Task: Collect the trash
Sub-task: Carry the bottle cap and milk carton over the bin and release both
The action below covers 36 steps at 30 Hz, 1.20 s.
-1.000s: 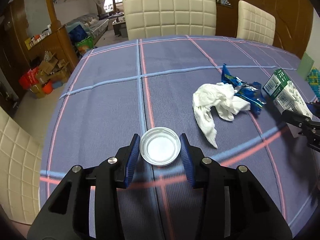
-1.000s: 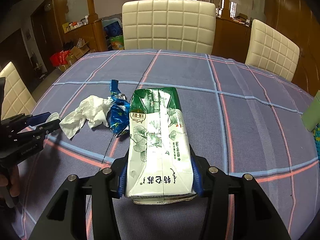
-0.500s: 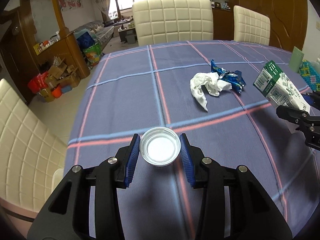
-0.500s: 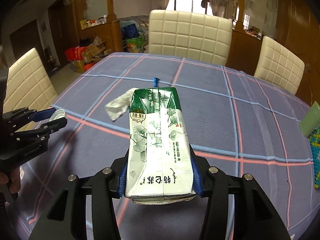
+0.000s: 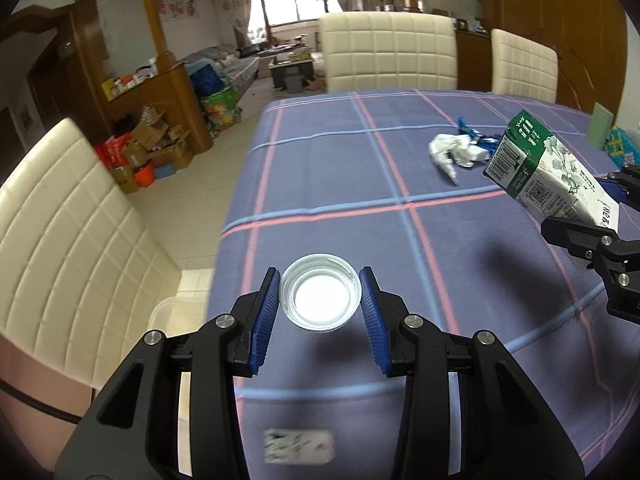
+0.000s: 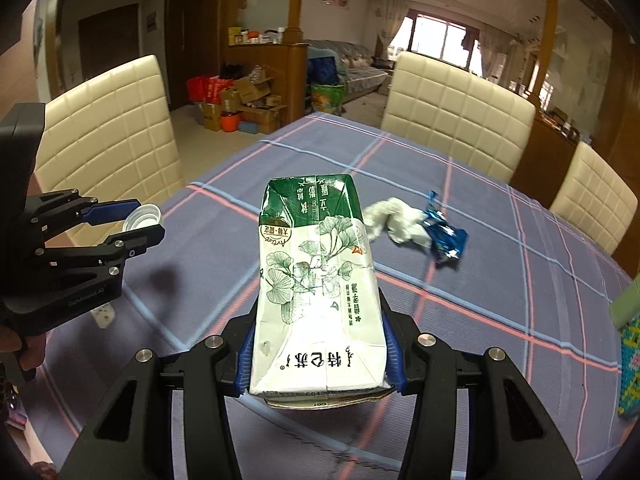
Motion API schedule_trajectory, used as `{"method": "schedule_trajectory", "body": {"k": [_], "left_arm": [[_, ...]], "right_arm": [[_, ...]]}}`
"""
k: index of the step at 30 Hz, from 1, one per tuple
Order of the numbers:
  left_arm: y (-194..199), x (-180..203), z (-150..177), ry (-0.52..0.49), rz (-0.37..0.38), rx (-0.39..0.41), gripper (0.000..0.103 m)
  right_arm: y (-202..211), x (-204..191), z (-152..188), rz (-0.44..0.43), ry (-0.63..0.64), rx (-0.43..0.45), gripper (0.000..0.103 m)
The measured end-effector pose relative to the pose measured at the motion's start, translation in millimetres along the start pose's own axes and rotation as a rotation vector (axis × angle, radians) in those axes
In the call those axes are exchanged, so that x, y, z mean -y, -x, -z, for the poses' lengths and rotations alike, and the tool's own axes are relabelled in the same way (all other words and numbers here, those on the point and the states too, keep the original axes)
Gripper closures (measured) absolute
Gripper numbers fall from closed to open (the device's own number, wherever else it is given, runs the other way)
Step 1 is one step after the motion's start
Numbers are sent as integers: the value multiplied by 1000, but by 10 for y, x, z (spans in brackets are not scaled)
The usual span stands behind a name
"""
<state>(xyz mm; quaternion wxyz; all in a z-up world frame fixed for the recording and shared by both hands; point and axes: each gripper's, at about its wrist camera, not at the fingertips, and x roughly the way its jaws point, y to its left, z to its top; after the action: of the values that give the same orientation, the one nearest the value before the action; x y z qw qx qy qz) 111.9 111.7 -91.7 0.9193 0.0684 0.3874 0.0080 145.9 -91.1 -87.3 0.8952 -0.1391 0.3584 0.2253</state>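
Left gripper (image 5: 320,306): clenched on a clear plastic lid (image 5: 319,297), which is held above the table's left edge.
Table (image 5: 320,168): covered by a purple checked cloth; a small printed label (image 5: 298,446) is seen lying near its front edge.
Tissue (image 5: 450,151): crumpled on the table toward the far right corner, touching a blue wrapper (image 5: 480,142).
Right gripper (image 6: 318,354): clamped on a green and white carton (image 6: 318,280), which is held off the table.
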Motion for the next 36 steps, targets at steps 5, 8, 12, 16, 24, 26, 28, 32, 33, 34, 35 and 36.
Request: {"method": "schedule_trajectory", "body": {"k": [5, 8, 12, 16, 24, 26, 28, 32, 33, 34, 35, 36], "left_arm": [[74, -285, 170, 48, -30, 5, 61], [82, -454, 276, 75, -56, 0, 61], [101, -713, 401, 117, -88, -7, 61], [107, -934, 496, 149, -117, -18, 61], [53, -1261, 652, 204, -145, -38, 61], [34, -1302, 686, 215, -150, -43, 61], [1, -1355, 721, 228, -152, -51, 61], [-62, -1430, 775, 242, -156, -64, 61], [-72, -1436, 783, 242, -155, -66, 61], [-91, -1445, 787, 241, -158, -68, 61], [-111, -1452, 789, 238, -164, -71, 61], [-122, -1449, 793, 235, -171, -73, 60]], "right_arm": [[-105, -340, -121, -48, 44, 2, 55], [-208, -557, -205, -74, 72, -9, 55], [-339, -870, -316, -107, 120, -15, 55], [-437, -1153, -405, -135, 155, -20, 55], [-621, -1496, -539, -164, 201, -33, 55], [-638, -1523, -543, -165, 207, -36, 55], [-678, -1564, -559, -167, 212, -40, 55], [-735, -1603, -566, -168, 221, -44, 55], [-751, -1615, -568, -168, 223, -45, 55], [-774, -1632, -573, -167, 224, -48, 55], [-790, -1642, -571, -167, 225, -50, 55], [-812, -1654, -572, -168, 226, -53, 55]]}}
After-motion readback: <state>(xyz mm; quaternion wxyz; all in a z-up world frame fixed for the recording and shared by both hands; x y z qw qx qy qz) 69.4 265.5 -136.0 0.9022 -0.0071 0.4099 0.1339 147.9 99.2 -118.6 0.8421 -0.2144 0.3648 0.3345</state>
